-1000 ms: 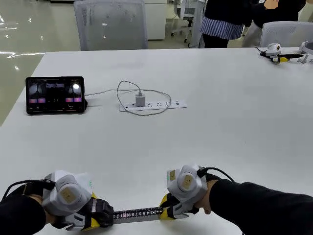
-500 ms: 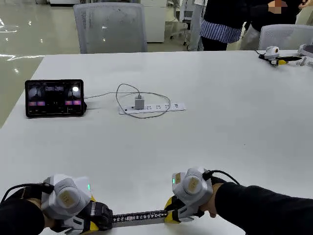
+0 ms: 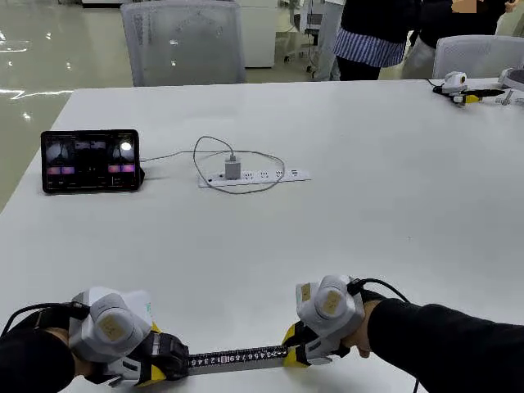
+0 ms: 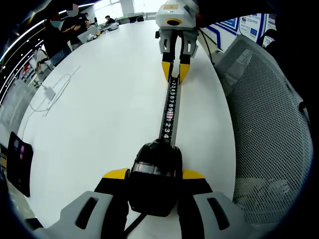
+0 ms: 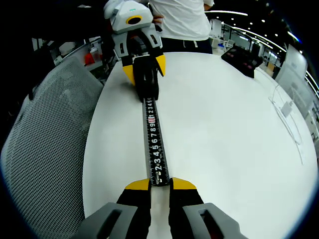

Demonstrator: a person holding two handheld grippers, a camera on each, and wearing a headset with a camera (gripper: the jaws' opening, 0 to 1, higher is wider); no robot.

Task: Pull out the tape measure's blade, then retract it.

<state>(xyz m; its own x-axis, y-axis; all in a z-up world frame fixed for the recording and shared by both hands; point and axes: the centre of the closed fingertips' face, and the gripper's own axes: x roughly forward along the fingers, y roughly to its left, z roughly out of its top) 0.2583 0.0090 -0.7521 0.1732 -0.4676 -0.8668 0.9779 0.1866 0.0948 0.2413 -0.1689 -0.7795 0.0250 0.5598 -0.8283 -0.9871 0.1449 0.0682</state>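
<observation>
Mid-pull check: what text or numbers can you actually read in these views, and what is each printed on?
"2 3 4 5 6 7 8 9", then a red mark and smaller digits: on the blade, stretched from the right tongs to the tape measure case in the left tongs.
Tablet screen: too small to read.
Wall posters: blurred, unreadable.

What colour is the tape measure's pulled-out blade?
The blade is black with white numerals, clearest in the right gripper view.

Black tape measure (image 4: 155, 174), blade (image 4: 168, 112) partly extended.
</observation>
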